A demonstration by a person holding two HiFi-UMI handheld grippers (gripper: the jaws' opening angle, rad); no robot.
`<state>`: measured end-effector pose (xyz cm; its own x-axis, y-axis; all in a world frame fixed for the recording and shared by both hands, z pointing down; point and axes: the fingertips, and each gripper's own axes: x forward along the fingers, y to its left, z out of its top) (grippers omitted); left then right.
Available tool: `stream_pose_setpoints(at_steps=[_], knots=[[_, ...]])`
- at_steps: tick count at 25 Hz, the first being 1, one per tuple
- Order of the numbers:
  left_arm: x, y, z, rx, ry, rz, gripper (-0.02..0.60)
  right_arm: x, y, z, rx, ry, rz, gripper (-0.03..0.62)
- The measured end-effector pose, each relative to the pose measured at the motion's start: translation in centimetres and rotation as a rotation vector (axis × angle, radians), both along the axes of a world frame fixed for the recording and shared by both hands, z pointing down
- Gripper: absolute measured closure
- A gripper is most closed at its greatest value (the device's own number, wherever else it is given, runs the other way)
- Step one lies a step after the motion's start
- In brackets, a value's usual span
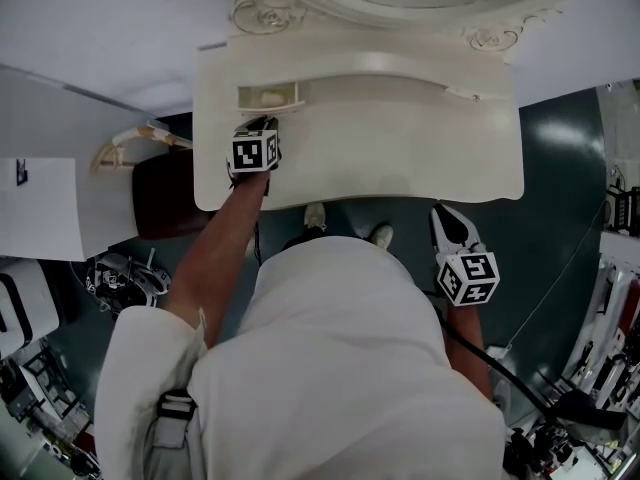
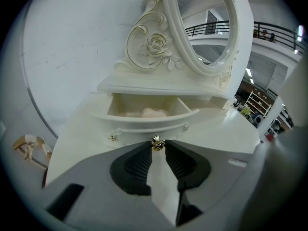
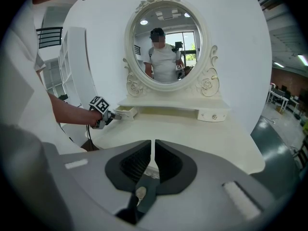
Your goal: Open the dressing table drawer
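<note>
The cream dressing table (image 1: pixel 400 168) has a small left drawer (image 1: pixel 270 96) that stands pulled out, with something pale lying inside it (image 2: pixel 151 112). My left gripper (image 2: pixel 158 146) is shut on the drawer's small gold knob (image 2: pixel 156 142), which sits pinched between the black pads. From the head view this gripper (image 1: pixel 260 126) reaches over the tabletop to the drawer front. My right gripper (image 1: pixel 445 218) hangs off the table's front edge at the right. Its jaws (image 3: pixel 153 146) are shut with nothing between them.
An oval mirror (image 3: pixel 166 42) in a carved frame rises behind the shelf. A matching right drawer (image 3: pixel 213 115) is closed. A brown stool (image 1: pixel 160 196) stands left of the table. Cables and gear lie on the dark floor (image 1: pixel 560 218) at both sides.
</note>
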<state>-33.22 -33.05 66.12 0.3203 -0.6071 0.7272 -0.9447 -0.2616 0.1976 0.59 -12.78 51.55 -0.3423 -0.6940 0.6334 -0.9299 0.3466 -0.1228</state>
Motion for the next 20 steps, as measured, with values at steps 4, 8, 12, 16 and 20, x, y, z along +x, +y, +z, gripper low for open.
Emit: stream_pose_setpoints(at_steps=[4, 8, 12, 16, 20], knots=[[0.1, 0.3, 0.0, -0.001, 0.002, 0.002, 0.486, -0.1, 0.1, 0.0, 0.000, -0.003, -0.002, 0.566], [0.2, 0.6, 0.1, -0.002, 0.008, -0.001, 0.486, -0.2, 0.2, 0.2, -0.003, -0.004, -0.003, 0.566], [0.3, 0.8, 0.1, -0.001, 0.011, -0.002, 0.486, -0.2, 0.3, 0.2, -0.002, -0.003, -0.005, 0.566], [0.0, 1.1, 0.0, 0.002, 0.015, -0.010, 0.483, -0.4, 0.6, 0.2, 0.000, -0.004, -0.005, 0.566], [0.3, 1.2, -0.2, 0.007, 0.023, -0.006, 0.468, -0.2, 0.6, 0.2, -0.001, -0.008, -0.009, 0.566]])
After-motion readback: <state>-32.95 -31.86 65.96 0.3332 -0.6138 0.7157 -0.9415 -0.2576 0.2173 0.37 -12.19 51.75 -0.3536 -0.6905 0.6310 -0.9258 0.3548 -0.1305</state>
